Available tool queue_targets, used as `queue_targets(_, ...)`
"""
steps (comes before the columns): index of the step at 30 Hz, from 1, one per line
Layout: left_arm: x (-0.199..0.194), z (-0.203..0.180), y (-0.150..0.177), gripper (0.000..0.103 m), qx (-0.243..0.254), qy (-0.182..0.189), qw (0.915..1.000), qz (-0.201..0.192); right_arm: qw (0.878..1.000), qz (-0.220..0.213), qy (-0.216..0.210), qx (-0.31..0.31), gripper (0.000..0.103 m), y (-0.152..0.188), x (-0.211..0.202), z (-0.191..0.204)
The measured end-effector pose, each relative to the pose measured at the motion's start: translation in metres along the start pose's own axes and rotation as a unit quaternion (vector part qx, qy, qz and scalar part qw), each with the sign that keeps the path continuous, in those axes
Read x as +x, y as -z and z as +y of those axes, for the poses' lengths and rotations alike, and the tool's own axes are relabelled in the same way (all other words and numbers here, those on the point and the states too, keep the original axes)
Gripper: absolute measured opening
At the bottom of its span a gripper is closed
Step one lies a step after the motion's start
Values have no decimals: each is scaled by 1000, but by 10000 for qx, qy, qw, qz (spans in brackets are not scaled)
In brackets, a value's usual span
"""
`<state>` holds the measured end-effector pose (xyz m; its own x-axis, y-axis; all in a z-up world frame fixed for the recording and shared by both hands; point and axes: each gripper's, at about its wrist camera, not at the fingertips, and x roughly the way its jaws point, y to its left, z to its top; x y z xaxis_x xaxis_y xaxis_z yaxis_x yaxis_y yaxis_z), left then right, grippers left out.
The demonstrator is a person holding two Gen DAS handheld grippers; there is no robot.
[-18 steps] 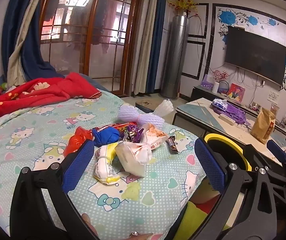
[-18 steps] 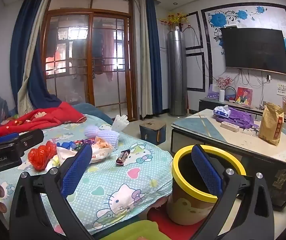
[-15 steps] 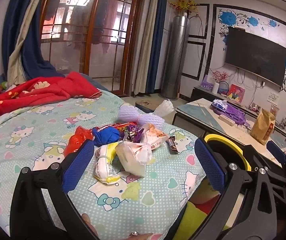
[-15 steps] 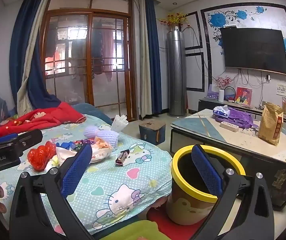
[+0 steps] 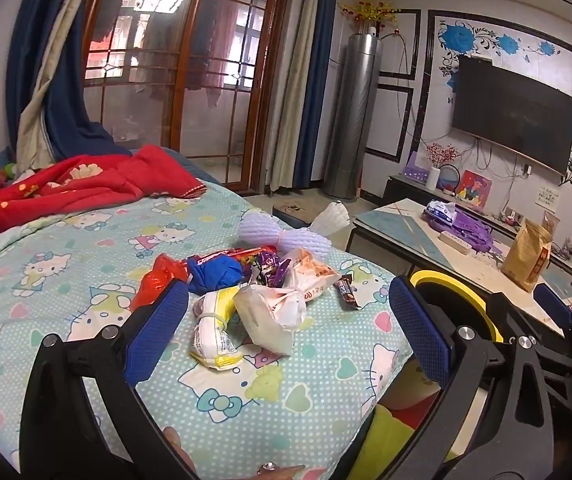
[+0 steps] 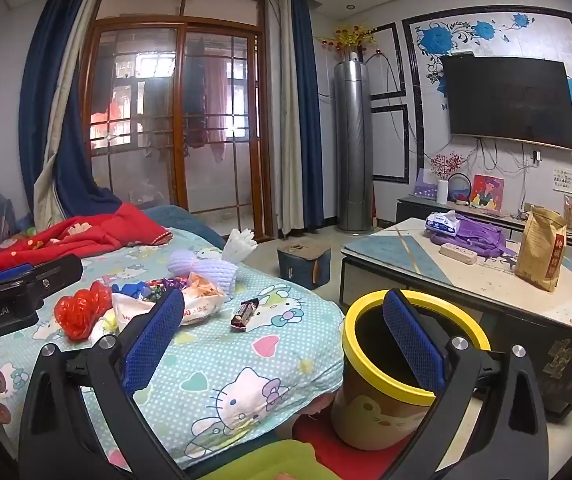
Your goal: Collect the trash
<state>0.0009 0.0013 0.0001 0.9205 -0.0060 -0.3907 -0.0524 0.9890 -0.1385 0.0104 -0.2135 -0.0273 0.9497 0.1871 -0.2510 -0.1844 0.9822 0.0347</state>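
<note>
My left gripper (image 5: pixel 287 326), jaws spread and empty, hung nearest the trash pile (image 5: pixel 254 292) on the bed (white bag dead ahead, long axis running away); my right gripper (image 6: pixel 284 342), equally wide, faced the yellow-rimmed bin (image 6: pixel 389 396).

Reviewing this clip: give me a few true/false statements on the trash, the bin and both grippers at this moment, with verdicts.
1. Both the left gripper and right gripper are open and hold nothing. True.
2. The yellow-rimmed bin sits on top of the bed. False: it stands on the floor beside the bed.
3. A small dark snack bar wrapper lies apart from the main wrapper pile. True.
4. The bin already holds trash. False: no trash shows in the visible part of its dark inside.
5. The trash pile lies on the coffee table. False: it lies on the bed.
</note>
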Motion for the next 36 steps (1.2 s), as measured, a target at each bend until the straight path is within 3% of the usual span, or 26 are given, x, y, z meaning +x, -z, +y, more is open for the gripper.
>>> queue_targets(36, -9, 7, -14, 92, 37, -10, 10000, -58, 10000, 1, 6, -22, 97, 0, 0, 0)
